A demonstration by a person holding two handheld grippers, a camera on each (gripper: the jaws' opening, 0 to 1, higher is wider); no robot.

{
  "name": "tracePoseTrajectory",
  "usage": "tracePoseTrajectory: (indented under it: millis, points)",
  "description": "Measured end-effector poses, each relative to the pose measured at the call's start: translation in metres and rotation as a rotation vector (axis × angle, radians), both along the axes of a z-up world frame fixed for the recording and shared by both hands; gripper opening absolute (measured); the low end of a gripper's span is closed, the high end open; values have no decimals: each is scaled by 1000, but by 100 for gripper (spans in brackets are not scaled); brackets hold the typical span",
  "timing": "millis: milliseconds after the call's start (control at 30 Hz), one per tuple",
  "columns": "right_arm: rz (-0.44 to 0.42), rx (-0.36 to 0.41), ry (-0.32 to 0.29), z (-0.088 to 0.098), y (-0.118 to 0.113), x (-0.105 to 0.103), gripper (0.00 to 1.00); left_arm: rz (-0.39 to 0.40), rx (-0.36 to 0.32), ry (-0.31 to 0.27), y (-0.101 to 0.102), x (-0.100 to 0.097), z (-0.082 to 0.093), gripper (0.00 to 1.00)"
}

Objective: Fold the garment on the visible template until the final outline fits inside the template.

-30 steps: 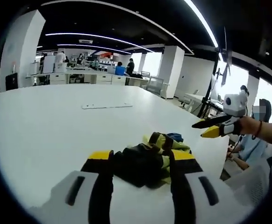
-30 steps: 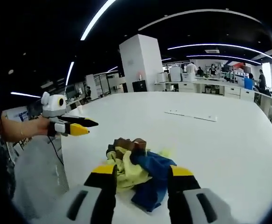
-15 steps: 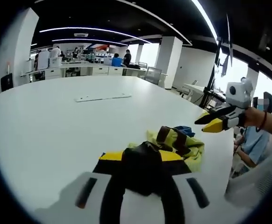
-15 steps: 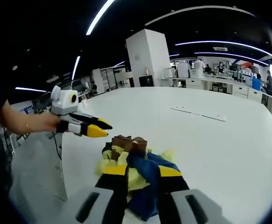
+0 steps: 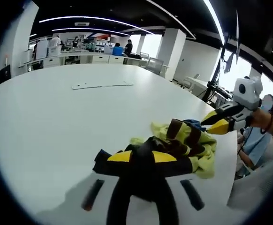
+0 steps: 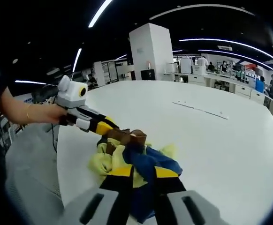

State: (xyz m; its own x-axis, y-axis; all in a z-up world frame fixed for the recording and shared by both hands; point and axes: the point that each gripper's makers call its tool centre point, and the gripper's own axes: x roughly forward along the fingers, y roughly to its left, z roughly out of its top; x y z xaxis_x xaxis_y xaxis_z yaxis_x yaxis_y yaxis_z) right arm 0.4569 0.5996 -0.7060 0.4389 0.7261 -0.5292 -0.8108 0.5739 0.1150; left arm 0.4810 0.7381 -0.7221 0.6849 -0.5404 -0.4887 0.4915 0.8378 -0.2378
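- Big open-plan office, dark ceiling crossed by long light strips [image 5: 94,19], white pillars [image 6: 150,49], people at far desks.
- A wide white table [image 5: 52,112] spreads out, glossy and pale, with a thin flat white strip [image 5: 102,85] lying well out on it.
- The garment [image 5: 183,143] sits crumpled near the table's edge: yellow, brown and black from the left gripper view, with blue folds in the right gripper view.
- Left gripper [image 5: 141,157]: jaws pinched together on dark cloth of the garment.
- Right gripper [image 6: 140,172]: jaws squeezed onto the blue and yellow fabric.
- In the right gripper view, a hand [image 6: 45,114] steers the left gripper's yellow tips right up to the brown part.
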Motion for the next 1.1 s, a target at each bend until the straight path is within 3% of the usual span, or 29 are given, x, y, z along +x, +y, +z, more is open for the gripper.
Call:
tracePoseTrajectory:
  millis: [167,433,767,1000,1100]
  points:
    - [-16,-1,21,-5,0,-1,8,6,5,15,-2,1,-5,1]
    - [-1,-11,33,-9,2,-5,4,-3,15,19,-1,-1,-4,7]
    - [-40,21,32,-5,3,0,0,6,-21,77,-3,-3,-10,0]
    - [-47,14,2,3,-1,1,0,9,26,24,3,-3,2,0]
    - [-79,22,-26,14,-6,8,0,48,71,-49,15,3,19,0]
